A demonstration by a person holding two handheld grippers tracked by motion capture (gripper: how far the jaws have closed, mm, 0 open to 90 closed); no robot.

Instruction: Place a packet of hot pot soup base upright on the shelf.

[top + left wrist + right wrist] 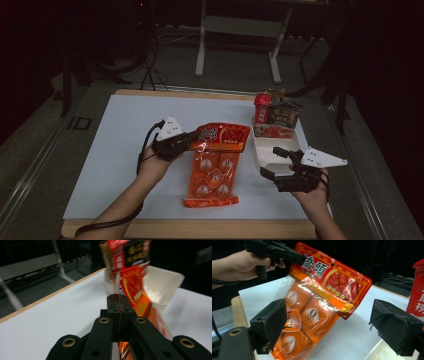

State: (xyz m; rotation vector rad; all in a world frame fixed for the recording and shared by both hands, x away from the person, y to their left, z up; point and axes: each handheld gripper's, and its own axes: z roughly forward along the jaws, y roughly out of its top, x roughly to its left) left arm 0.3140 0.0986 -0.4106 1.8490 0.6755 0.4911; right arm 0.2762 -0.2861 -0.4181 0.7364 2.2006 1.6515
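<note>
Item: orange snack bag, glossy crinkled film, flat, rounded portions inside, red header strip.
Location: top edge pinched in left claw, clamped tight; bottom end on table.
Right claw: jaws apart, empty, just right of bag, over white tray.
Handling: lift slowly; slippery film may slide; support lower end.

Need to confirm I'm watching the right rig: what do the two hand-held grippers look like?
Both grippers, left gripper and right gripper, are black with two black jaws, brass-ringed pivot holes and a grey three-cornered plate on top. A black cable trails from each. No sleeves show.
</note>
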